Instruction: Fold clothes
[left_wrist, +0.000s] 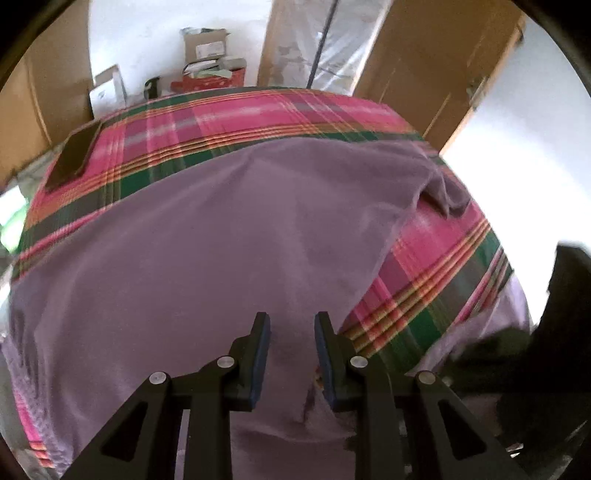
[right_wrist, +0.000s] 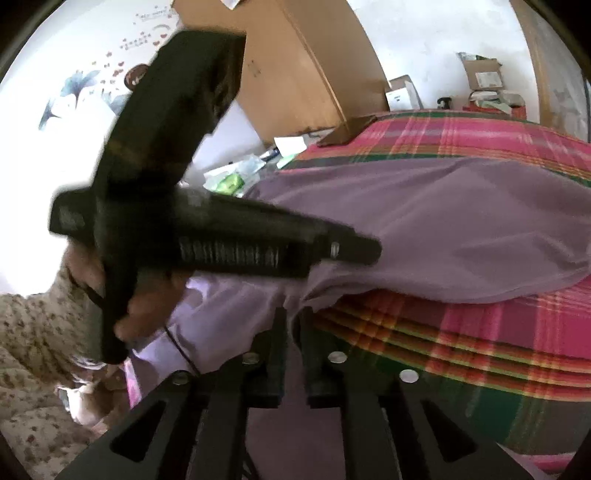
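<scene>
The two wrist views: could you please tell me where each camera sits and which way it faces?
Left wrist: sits behind the left tongs, looking down over the purple garment on the plaid cover; no hand shows.
Right wrist: sits behind the right tongs, facing the left tongs, a hand and patterned sleeve.
Shared: garment, cover, cardboard boxes.

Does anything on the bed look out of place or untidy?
Yes. The purple garment lies crooked across the plaid cover, its far right corner bunched up. A dark flat object sits on the cover's far left corner.
</scene>
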